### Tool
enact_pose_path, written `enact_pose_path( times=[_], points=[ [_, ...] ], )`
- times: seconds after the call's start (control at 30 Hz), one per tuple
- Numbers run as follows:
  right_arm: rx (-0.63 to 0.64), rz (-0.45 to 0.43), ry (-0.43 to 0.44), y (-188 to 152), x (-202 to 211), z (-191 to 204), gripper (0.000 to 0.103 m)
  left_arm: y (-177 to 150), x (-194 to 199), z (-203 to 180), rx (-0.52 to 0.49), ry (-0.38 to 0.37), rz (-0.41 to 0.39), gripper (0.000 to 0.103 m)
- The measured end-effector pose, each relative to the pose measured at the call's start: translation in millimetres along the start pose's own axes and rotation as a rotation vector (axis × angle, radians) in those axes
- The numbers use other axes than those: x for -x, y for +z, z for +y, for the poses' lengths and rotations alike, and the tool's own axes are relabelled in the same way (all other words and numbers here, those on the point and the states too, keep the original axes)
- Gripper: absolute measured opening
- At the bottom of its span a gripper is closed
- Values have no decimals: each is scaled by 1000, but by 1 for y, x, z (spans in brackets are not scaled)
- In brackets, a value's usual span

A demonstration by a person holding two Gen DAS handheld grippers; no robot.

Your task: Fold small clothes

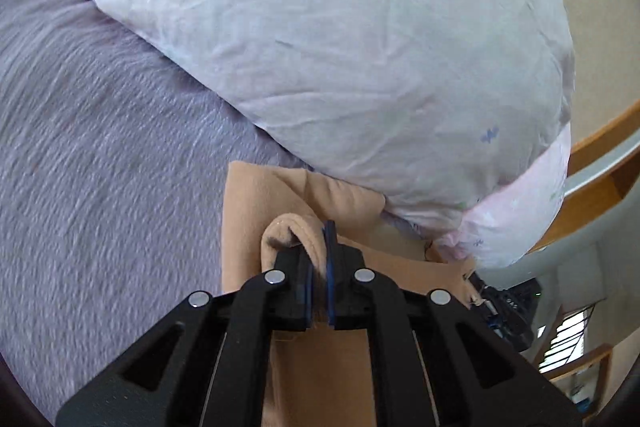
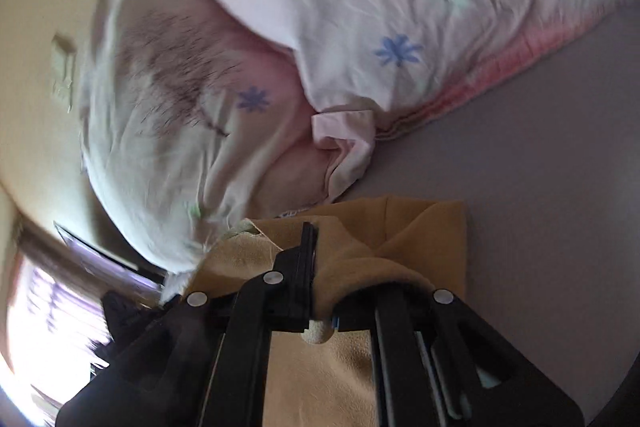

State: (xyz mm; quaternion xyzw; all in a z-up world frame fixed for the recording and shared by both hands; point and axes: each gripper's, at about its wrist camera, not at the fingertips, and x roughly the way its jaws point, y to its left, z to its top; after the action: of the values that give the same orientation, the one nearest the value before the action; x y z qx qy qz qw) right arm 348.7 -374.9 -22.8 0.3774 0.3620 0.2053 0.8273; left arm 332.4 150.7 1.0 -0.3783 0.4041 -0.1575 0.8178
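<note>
A tan fleece garment [image 1: 256, 211] lies on the purple bedspread [image 1: 92, 155], its far edge against a pillow. My left gripper [image 1: 318, 247] is shut on a bunched fold of the garment, which loops over the left finger. In the right wrist view the same tan garment [image 2: 424, 239] drapes over my right gripper [image 2: 320, 267], which is shut on a fold of it; cloth hides the right finger. The other gripper shows at the lower right of the left wrist view [image 1: 504, 307].
A big white pillow with flower prints [image 1: 340, 47] lies just beyond the garment and also shows in the right wrist view [image 2: 360, 7]. The purple bedspread [image 2: 540, 167] stretches to the side. A wooden bed frame [image 1: 592, 187] and a bright window [image 2: 48, 327] are at the edges.
</note>
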Motion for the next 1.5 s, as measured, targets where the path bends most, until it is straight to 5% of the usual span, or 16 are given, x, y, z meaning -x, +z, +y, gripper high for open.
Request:
enact_pose_path(
  times=[0.03,0.07,0.1,0.13,0.17,0.2,0.23,0.47,0.6,0.67,0.83,0.93,1.13,1.3,1.43,1.5],
  points=[
    [-20,-1,15,4,0,0,17,2,3,6,36,-17,-9,7],
    [-30,-22,23,6,1,0,45,5,7,16,106,-56,-22,9],
    [-31,-68,21,8,7,1,82,6,10,22,148,-80,-32,12],
    [-19,-144,36,9,21,6,94,6,17,27,184,-94,-51,17],
    [-9,-163,67,8,27,8,97,6,29,28,195,-73,-96,33],
    [2,-164,101,8,32,11,97,5,43,26,181,-32,-144,49],
    [17,-147,112,3,38,14,97,3,55,22,158,-14,-162,51],
    [144,-120,118,-41,70,15,97,-41,82,9,17,37,2,55],
    [123,-148,128,-48,76,0,97,-68,61,9,-17,92,114,55],
    [104,-140,140,-42,70,-2,97,-81,56,2,-66,128,103,54],
    [99,-152,171,-39,74,-4,97,-89,48,-2,-20,142,115,20],
    [79,-170,187,-35,82,-8,97,-81,55,-31,-55,100,75,18],
    [77,-265,178,-27,111,-11,97,-93,45,-165,-336,-52,66,17],
    [84,-305,139,-22,125,-19,97,-152,-55,-268,-546,-156,225,19],
    [70,-233,78,-14,118,-31,97,-199,-136,-292,-612,-96,398,24],
    [51,-178,62,-12,112,-37,97,-206,-135,-286,-578,-214,450,24]
  ],
)
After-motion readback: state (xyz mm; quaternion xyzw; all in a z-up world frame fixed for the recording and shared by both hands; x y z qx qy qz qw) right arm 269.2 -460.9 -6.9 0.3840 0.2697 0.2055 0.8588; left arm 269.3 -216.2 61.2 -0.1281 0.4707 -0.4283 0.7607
